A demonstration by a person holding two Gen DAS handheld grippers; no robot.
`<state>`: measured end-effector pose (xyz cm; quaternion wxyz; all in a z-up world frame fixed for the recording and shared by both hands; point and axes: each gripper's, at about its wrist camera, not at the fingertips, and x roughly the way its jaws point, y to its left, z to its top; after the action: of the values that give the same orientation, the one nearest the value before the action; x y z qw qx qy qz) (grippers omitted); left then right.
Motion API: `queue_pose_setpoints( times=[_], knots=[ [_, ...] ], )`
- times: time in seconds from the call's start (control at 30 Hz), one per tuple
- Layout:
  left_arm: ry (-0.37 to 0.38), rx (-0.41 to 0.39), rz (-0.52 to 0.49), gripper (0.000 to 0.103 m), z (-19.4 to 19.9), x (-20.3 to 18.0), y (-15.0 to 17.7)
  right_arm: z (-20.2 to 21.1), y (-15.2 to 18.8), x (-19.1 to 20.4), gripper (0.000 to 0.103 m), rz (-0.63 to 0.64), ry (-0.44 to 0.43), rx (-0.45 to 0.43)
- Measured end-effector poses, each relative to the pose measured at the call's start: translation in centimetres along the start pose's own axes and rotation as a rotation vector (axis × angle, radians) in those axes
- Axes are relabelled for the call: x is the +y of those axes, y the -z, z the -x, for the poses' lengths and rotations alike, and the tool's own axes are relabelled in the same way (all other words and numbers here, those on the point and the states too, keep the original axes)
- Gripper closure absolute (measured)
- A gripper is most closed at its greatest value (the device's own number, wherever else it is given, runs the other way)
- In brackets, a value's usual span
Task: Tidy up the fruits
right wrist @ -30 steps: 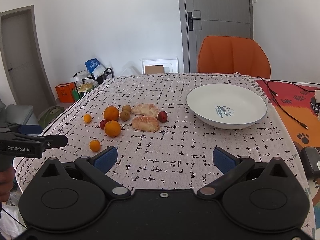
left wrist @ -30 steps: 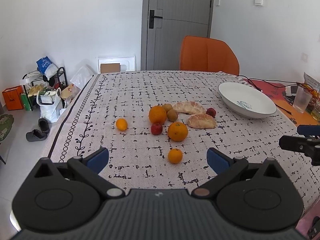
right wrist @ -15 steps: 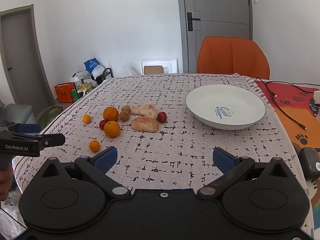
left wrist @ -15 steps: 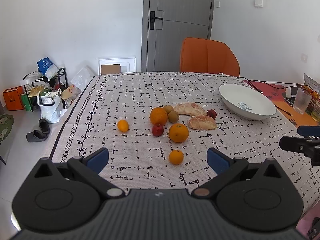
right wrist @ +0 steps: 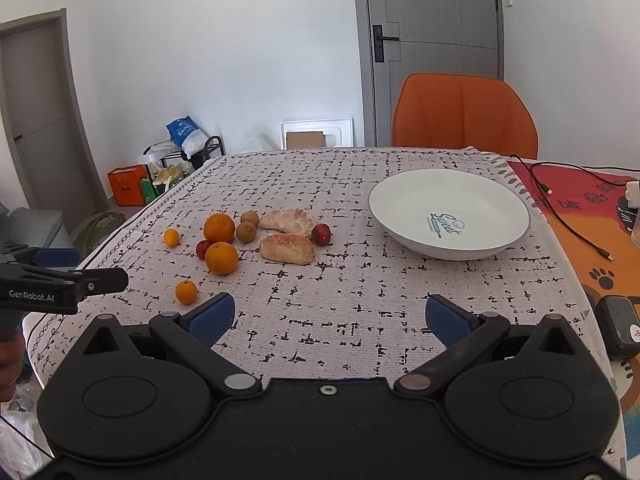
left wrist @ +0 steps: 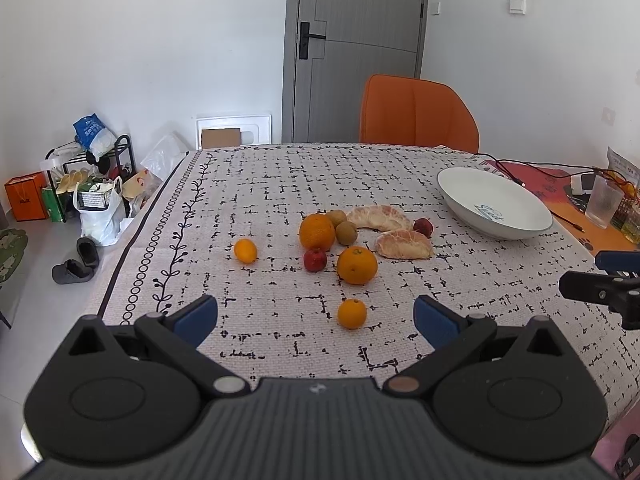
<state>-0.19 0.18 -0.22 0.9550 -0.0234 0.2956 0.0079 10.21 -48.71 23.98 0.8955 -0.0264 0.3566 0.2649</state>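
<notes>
Left wrist view: nothing sorted yet. Left gripper point(left wrist: 316, 316) fingers wide apart, holding nothing, hovering at the near edge of the desk point(left wrist: 260, 184). Small mandarin point(left wrist: 351, 313) nearest, just beyond the fingers; bigger oranges, kiwis, peeled pomelo pieces point(left wrist: 404, 244) and red fruits clustered mid-desk, one kumquat point(left wrist: 245, 250) off to the left. White bowl point(left wrist: 464, 188) far right, empty.

Right wrist view: right gripper point(right wrist: 327, 320) fingers spread too, nothing held. Bowl point(right wrist: 408, 184) straight ahead with a clear path; all fruit left to move. Black cable point(right wrist: 568, 216) and orange chair point(right wrist: 464, 116) beyond, not really blocking.
</notes>
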Motion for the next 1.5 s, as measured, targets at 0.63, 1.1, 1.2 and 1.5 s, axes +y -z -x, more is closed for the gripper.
queue_pose_setpoints(
  times=[0.63,1.1,1.2,1.5],
  knots=[
    [0.01,-0.029,0.034,0.0,-2.5,0.2,1.0,-2.3,1.3,-0.8,0.0,0.007,-0.039,0.025],
    [0.061,0.007,0.058,0.028,-6.0,-0.5,1.3,-5.2,1.1,-2.0,0.0,-0.02,-0.048,0.003],
    [0.069,0.016,0.058,0.038,-6.6,-0.6,1.3,-5.7,0.9,-2.0,0.0,-0.024,-0.061,0.004],
    [0.106,0.073,0.072,0.069,-8.5,-0.7,1.6,-7.5,0.4,-1.6,0.0,-0.037,-0.112,0.018]
  ],
)
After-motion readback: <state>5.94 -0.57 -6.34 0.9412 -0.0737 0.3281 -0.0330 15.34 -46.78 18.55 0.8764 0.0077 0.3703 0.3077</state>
